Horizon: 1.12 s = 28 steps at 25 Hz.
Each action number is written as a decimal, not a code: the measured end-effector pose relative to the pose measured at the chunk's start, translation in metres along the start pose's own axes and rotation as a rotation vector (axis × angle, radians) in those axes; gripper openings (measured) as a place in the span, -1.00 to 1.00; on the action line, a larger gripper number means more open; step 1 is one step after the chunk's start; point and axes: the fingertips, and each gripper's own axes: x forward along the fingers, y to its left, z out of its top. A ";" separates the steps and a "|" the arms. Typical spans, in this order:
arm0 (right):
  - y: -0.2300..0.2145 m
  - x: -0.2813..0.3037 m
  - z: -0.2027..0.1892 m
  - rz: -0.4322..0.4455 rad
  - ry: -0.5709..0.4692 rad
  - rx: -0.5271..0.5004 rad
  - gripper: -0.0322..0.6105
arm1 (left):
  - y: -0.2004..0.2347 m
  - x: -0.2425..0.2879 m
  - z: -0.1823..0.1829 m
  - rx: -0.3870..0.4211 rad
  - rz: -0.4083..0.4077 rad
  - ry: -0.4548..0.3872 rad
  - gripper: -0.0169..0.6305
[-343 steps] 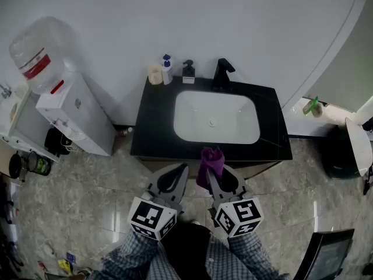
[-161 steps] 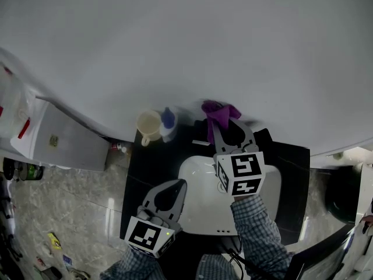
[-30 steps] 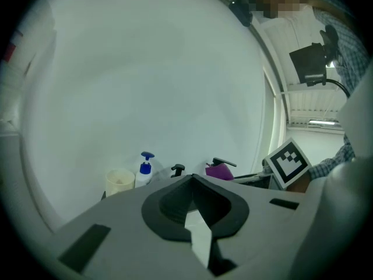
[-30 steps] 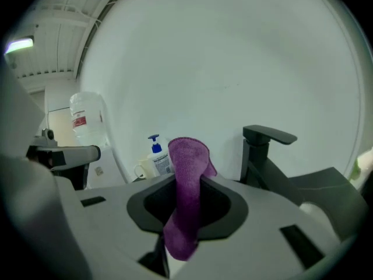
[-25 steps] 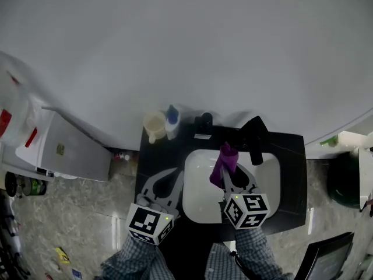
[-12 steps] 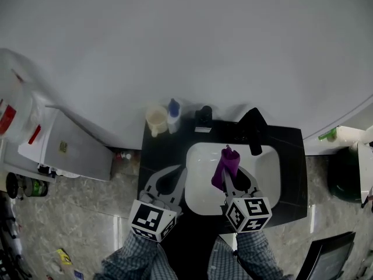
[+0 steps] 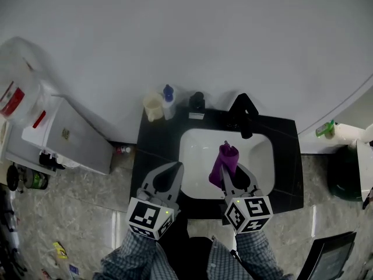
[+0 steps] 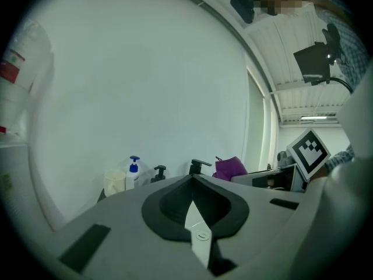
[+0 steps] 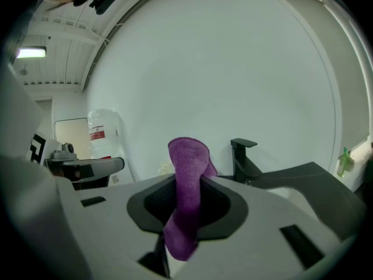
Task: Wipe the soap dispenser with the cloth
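Most of the head view is taken up by a plain white wall (image 7: 192,34), and against it stands a black rectangular vanity counter (image 7: 154,147) with a white oval basin (image 7: 195,156) sunk into its middle. To the left of the counter is a white water cooler (image 7: 64,136) with a clear bottle (image 7: 17,80) upended on top. Both grey two-jaw grippers are held over the counter's near edge. The left gripper (image 7: 175,167) is over the black top left of the basin, and its own view shows its jaws pressed together with nothing between them. The right gripper (image 7: 228,171) is over the basin, its jaws clamped on a purple terry cloth (image 7: 223,163). The cloth stands up out of the jaws with its top folded over, and a short tail hangs below. A black angular faucet (image 7: 242,114) rises behind the basin. The small black pump soap dispenser (image 7: 197,102) stands at the counter's back edge against the wall, left of the faucet and well apart from the cloth. Just left of it are a white bottle with a blue pump top (image 7: 168,101) and then a cream cup (image 7: 153,105).
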 end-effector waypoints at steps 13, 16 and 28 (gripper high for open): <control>0.013 -0.142 -0.057 0.079 -0.009 -0.003 -0.62 | -0.110 -0.102 -0.039 -0.001 0.091 -0.026 -0.91; 0.021 -0.170 -0.062 0.114 -0.033 0.000 -0.62 | -0.129 -0.119 -0.045 -0.004 0.106 -0.031 -0.91; 0.059 -0.225 -0.072 0.157 -0.042 -0.011 -0.62 | -0.163 -0.166 -0.039 0.018 0.089 -0.031 -0.91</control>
